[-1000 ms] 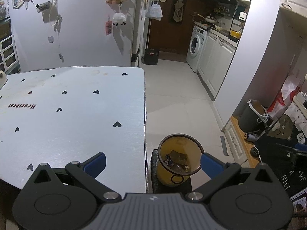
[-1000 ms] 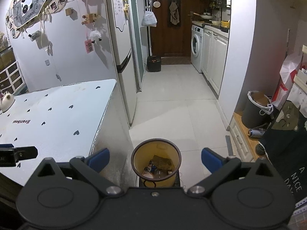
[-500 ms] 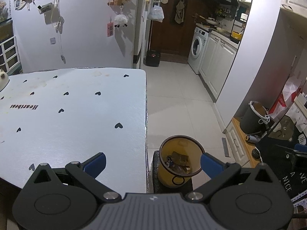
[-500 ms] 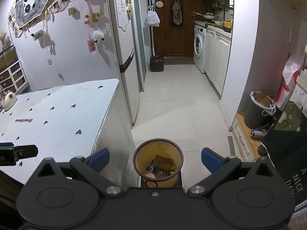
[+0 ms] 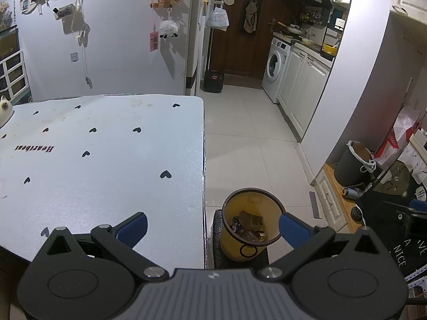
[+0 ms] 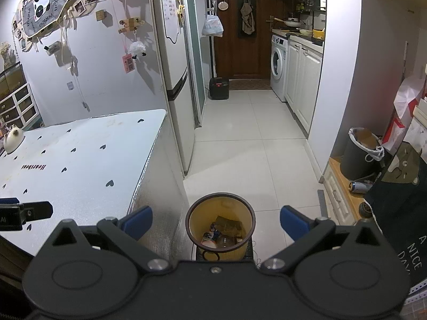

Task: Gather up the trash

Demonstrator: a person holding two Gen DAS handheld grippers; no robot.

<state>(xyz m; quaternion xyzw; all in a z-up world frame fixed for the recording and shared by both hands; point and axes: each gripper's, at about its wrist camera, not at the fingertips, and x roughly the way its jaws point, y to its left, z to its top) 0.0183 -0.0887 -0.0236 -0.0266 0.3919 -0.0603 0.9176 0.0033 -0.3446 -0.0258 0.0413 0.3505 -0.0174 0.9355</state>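
White table [image 5: 101,160]: the biggest thing near, covered in a pale cloth with small black hearts and the word "Heartbeat"; its right edge drops to the tiled floor [image 5: 248,144].
Fridge [image 6: 173,85]: tall and silver-grey, standing just behind the table's far corner, with a notice sheet on its door.
Washing machine [image 6: 279,66]: white, down the corridor on the right side, next to white cabinets.
Dark bucket [image 6: 359,157]: lined with a white bag, on a low wooden ledge at the right wall, well apart from the table.
Yellow bin [image 5: 250,224]: on the floor just beside the table's right edge, standing on a small dark stand; open-topped with a dark rim.
Trash [image 6: 224,230]: lies inside the yellow bin, a brown crumpled wrapper, a can and a few smaller bits at the bottom.
Left gripper [image 5: 212,224]: held over the table's near right corner, blue-tipped fingers spread wide with nothing between them.
Right gripper [image 6: 216,221]: held above the bin, fingers spread wide and empty, the bin showing in the gap.
Ornament [image 6: 13,138]: small, white, rounded, at the table's far left edge.
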